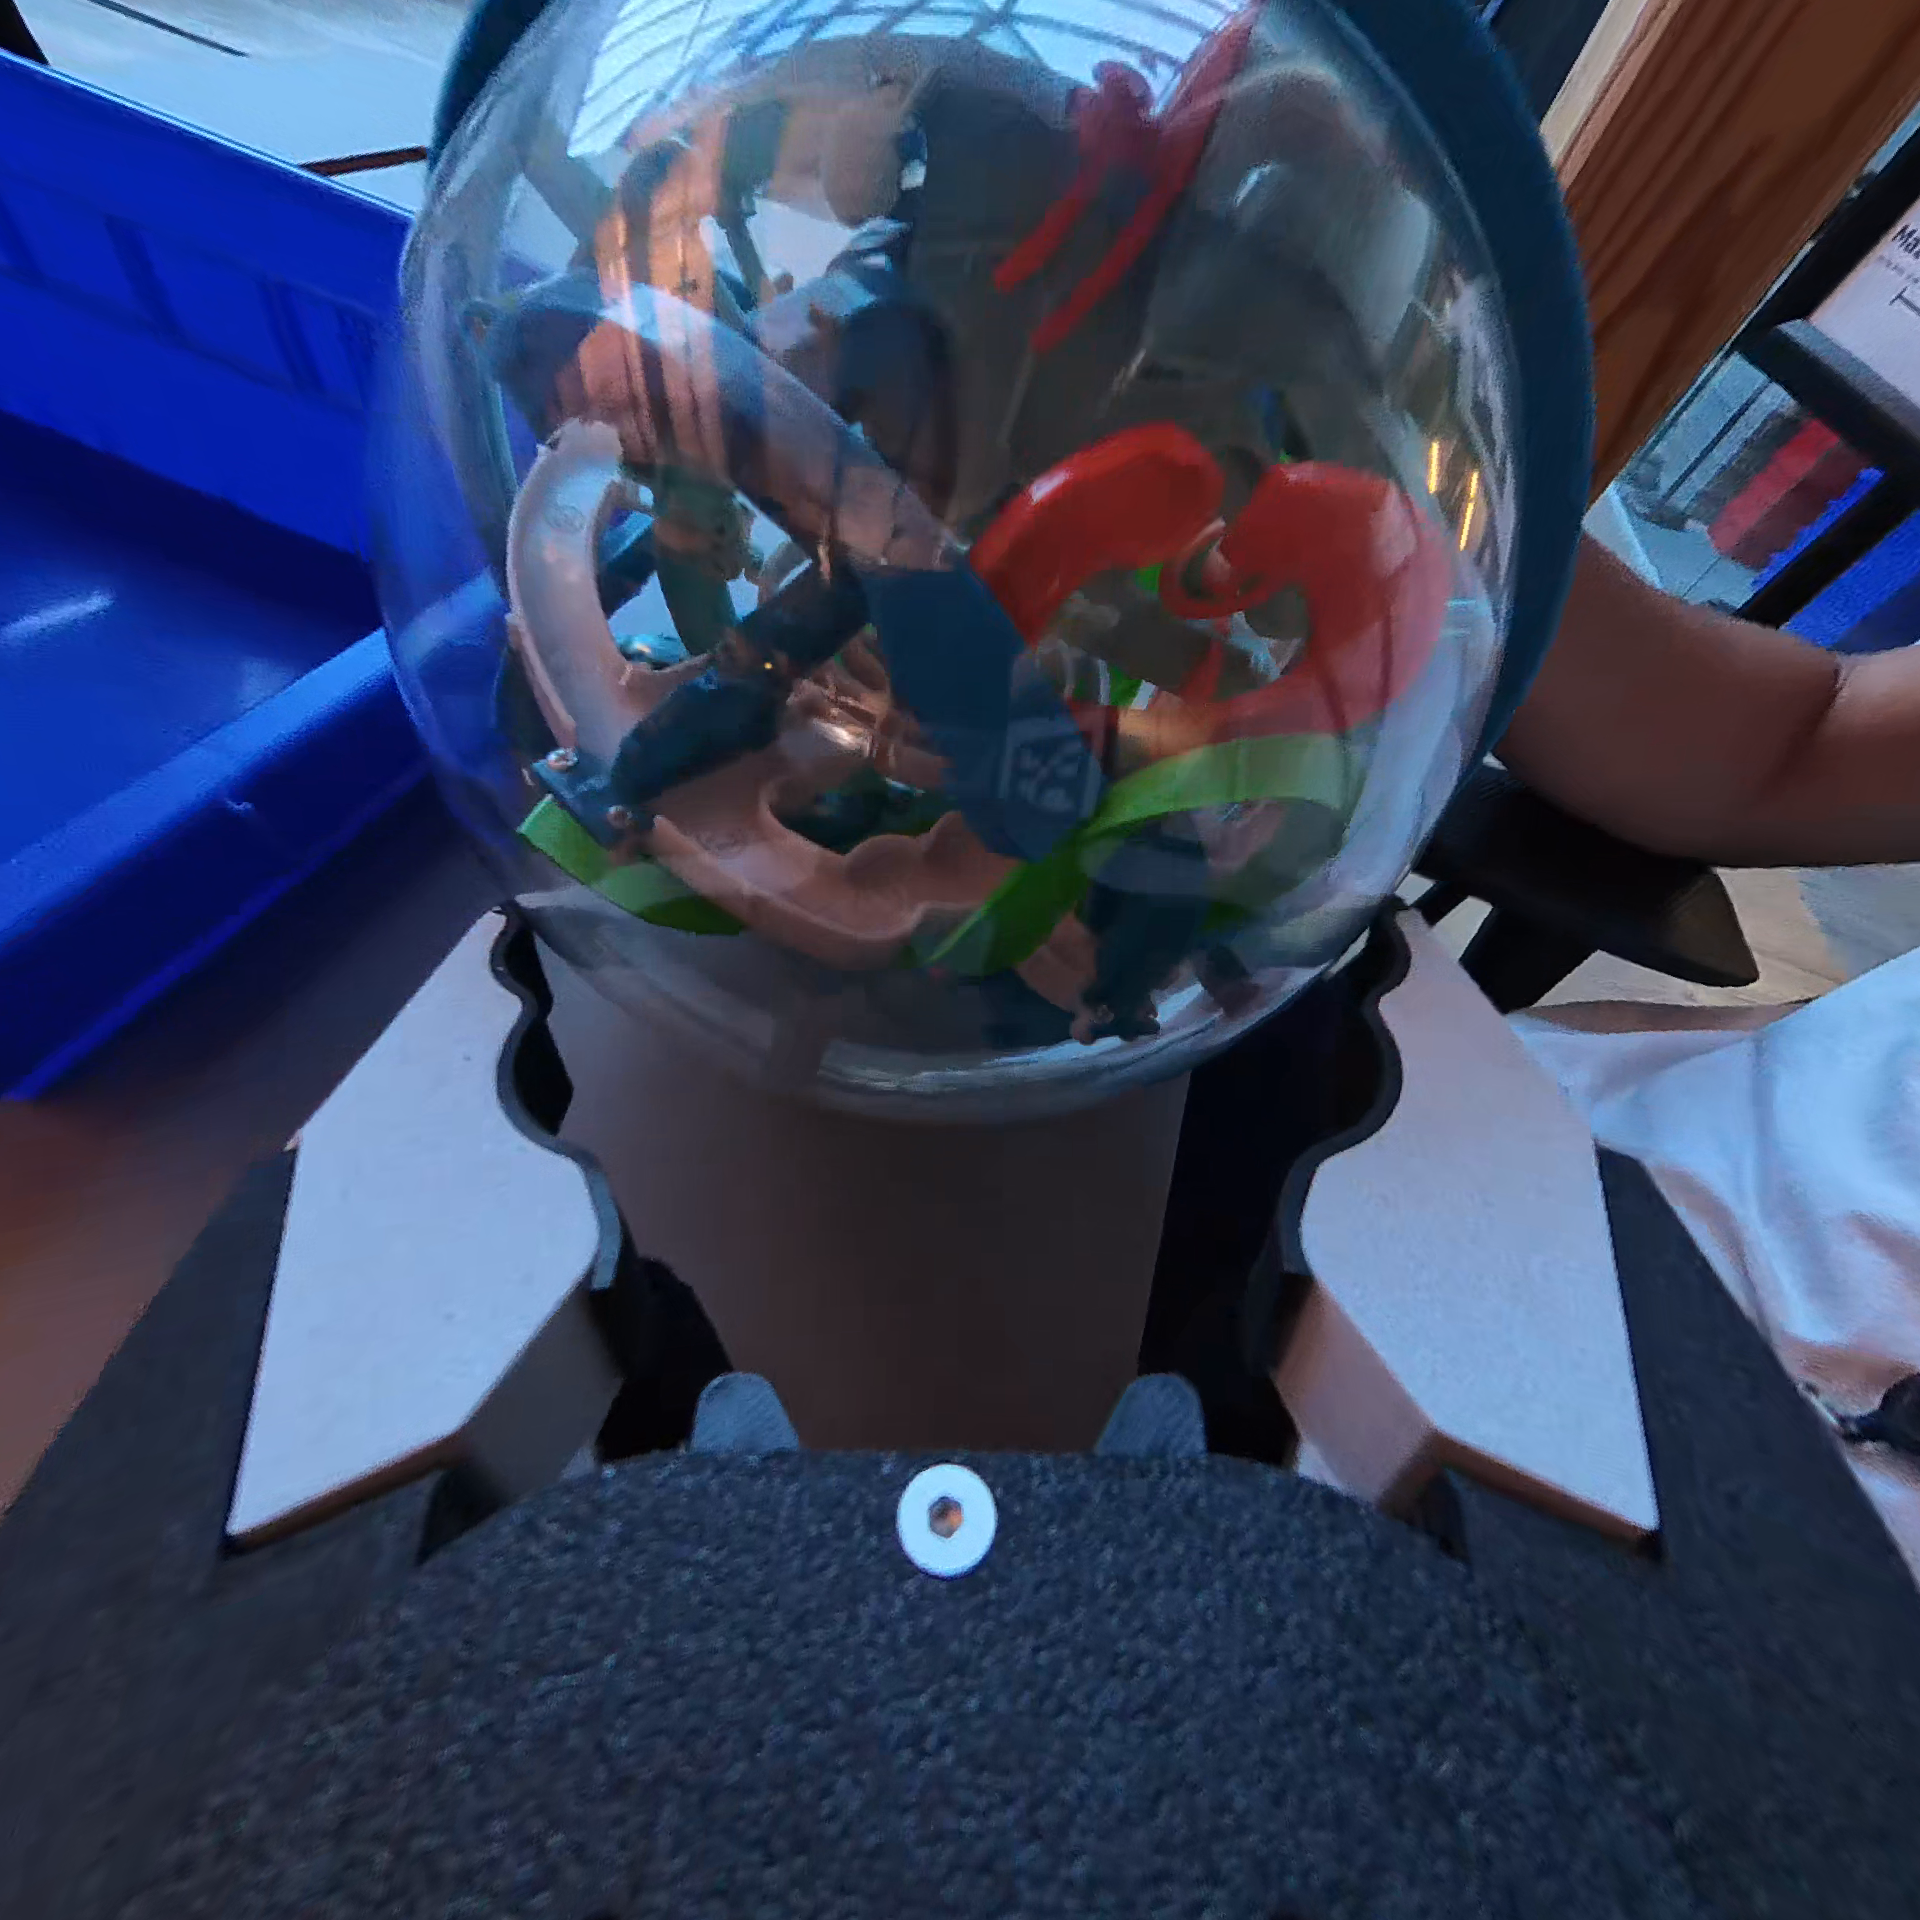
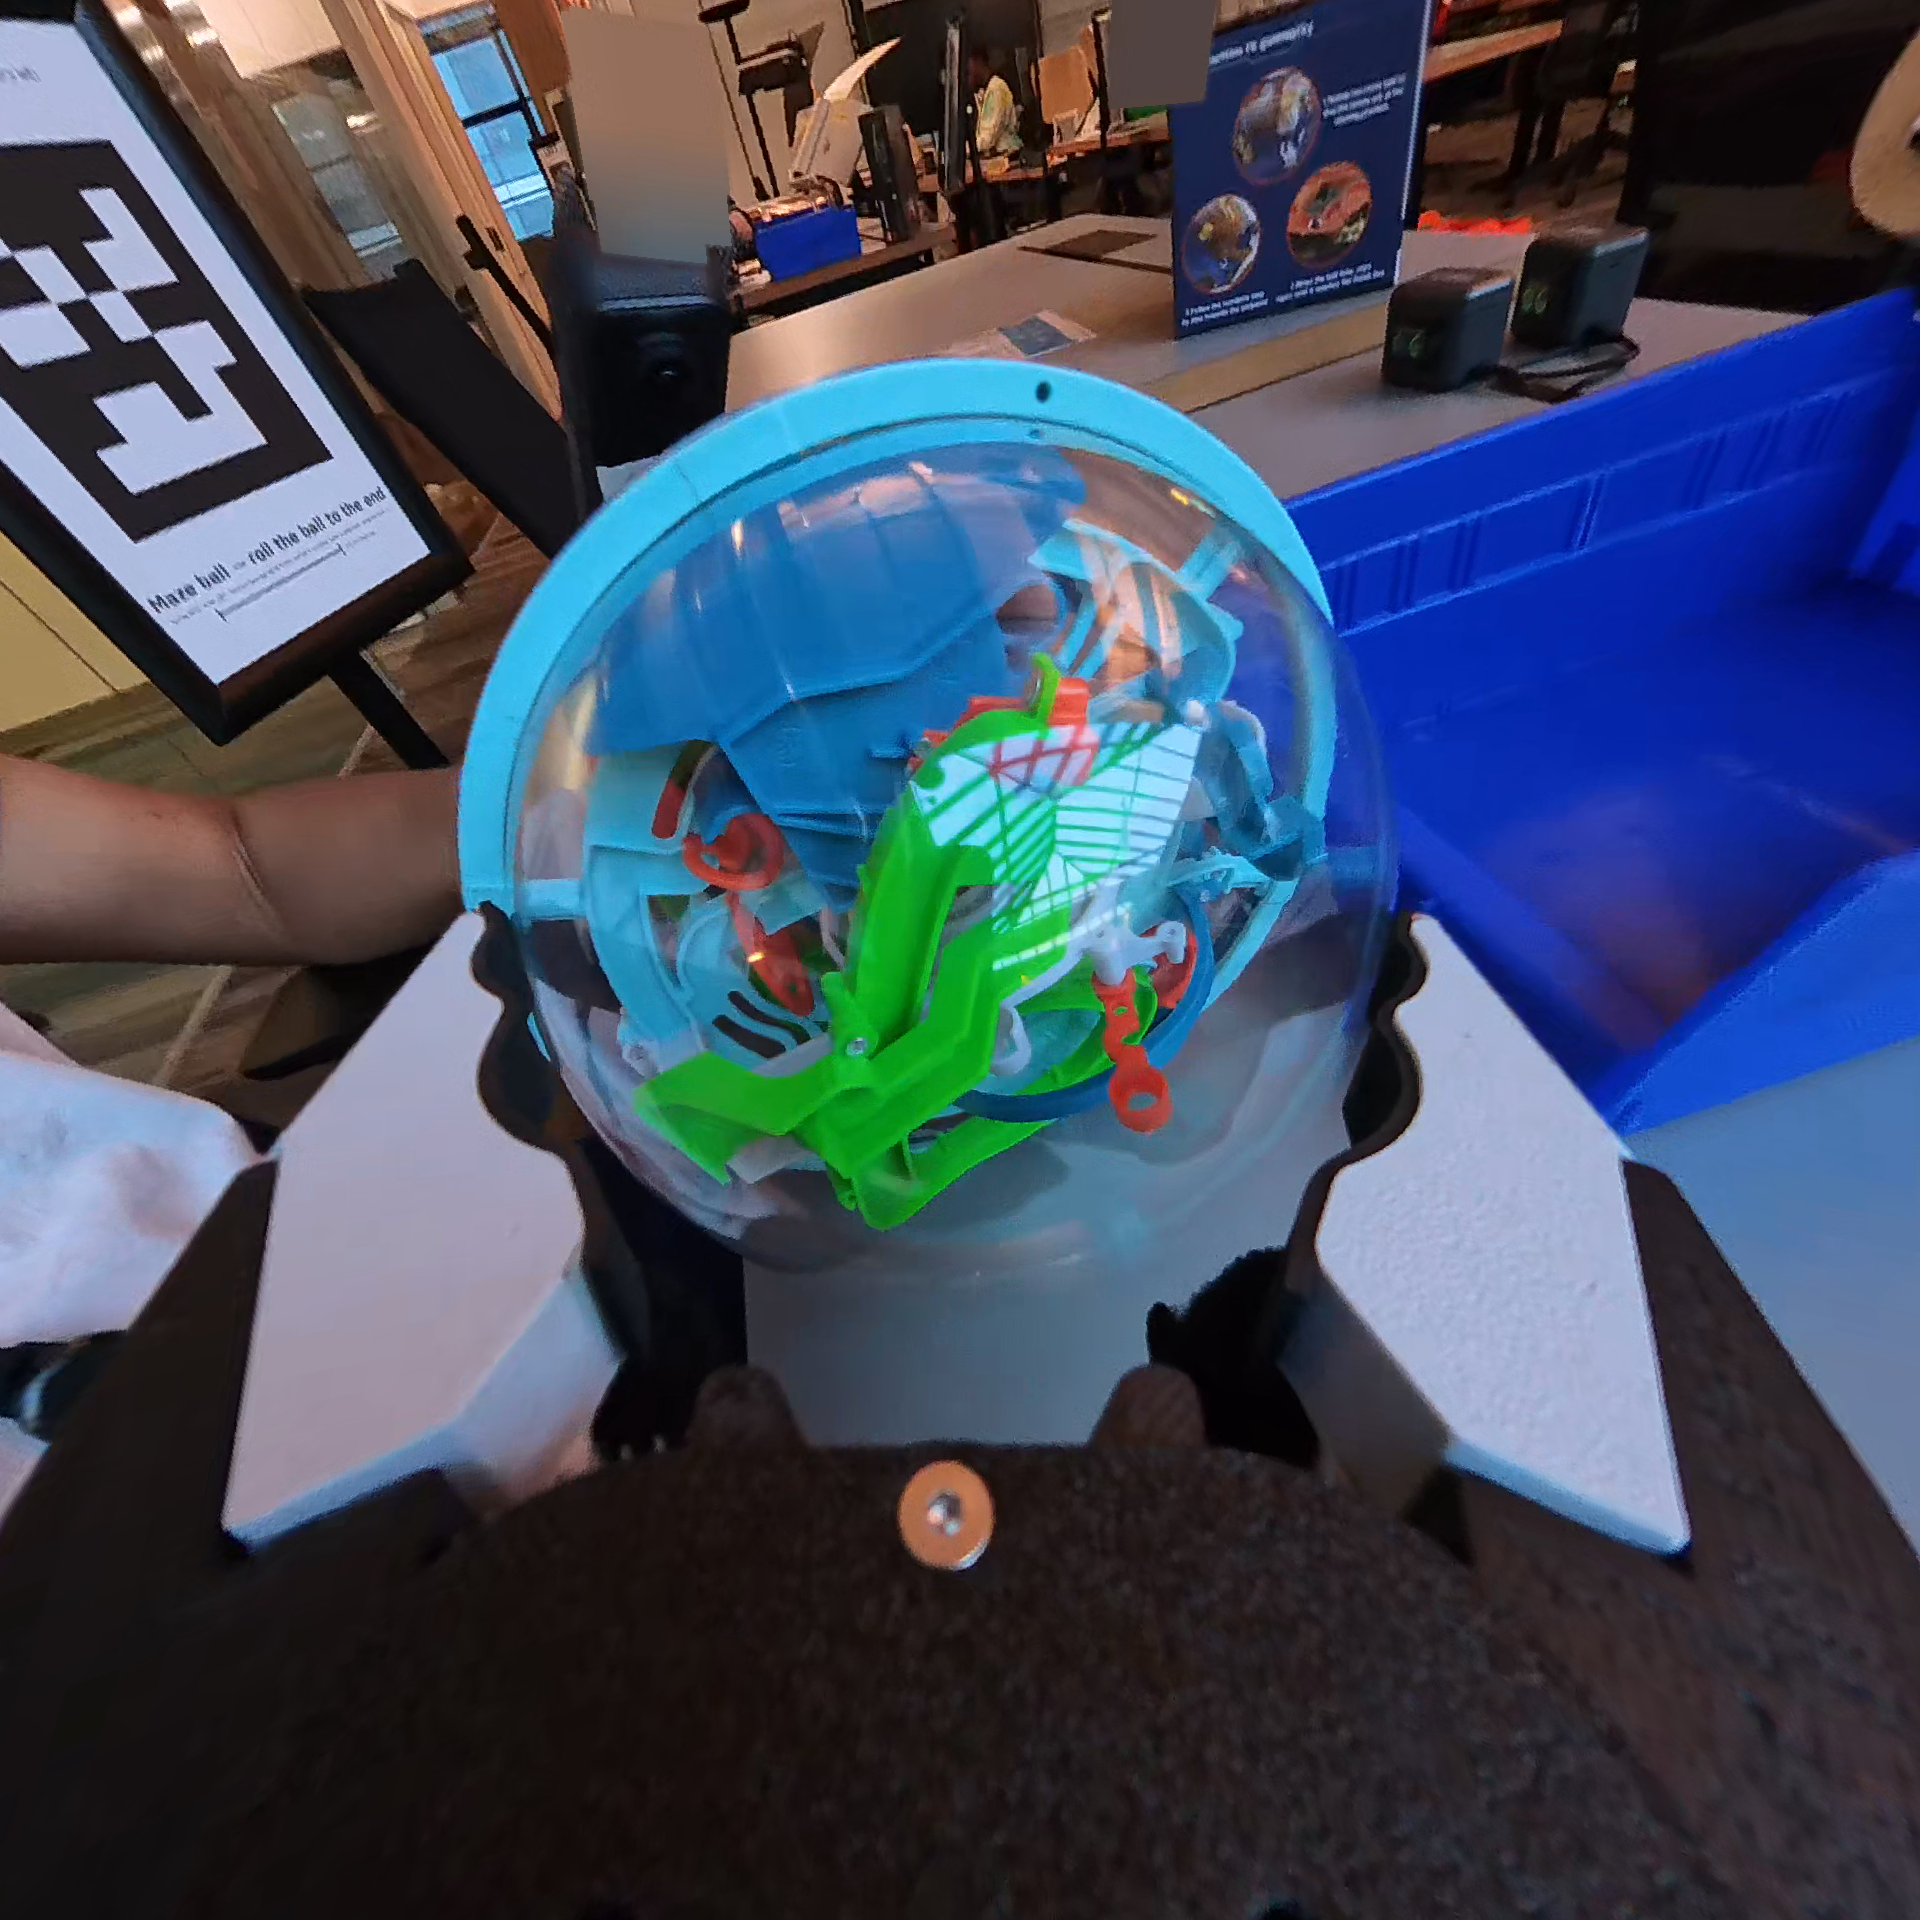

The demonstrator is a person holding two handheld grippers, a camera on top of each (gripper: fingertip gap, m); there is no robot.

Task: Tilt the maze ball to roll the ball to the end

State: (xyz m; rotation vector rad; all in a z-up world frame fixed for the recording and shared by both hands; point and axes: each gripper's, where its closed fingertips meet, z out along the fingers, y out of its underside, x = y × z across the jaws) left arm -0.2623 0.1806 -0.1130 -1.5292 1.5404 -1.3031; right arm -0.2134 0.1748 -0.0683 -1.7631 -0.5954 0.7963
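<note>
We pressed the maze ball (image 1: pixel 935 540) between our left gripper (image 1: pixel 940 997) and right gripper (image 2: pixel 935 997), each spread wide and cupping one clear half, so we could tilt it freely beside the blue bin (image 2: pixel 1662 779). The small ball stayed unseen.
</note>
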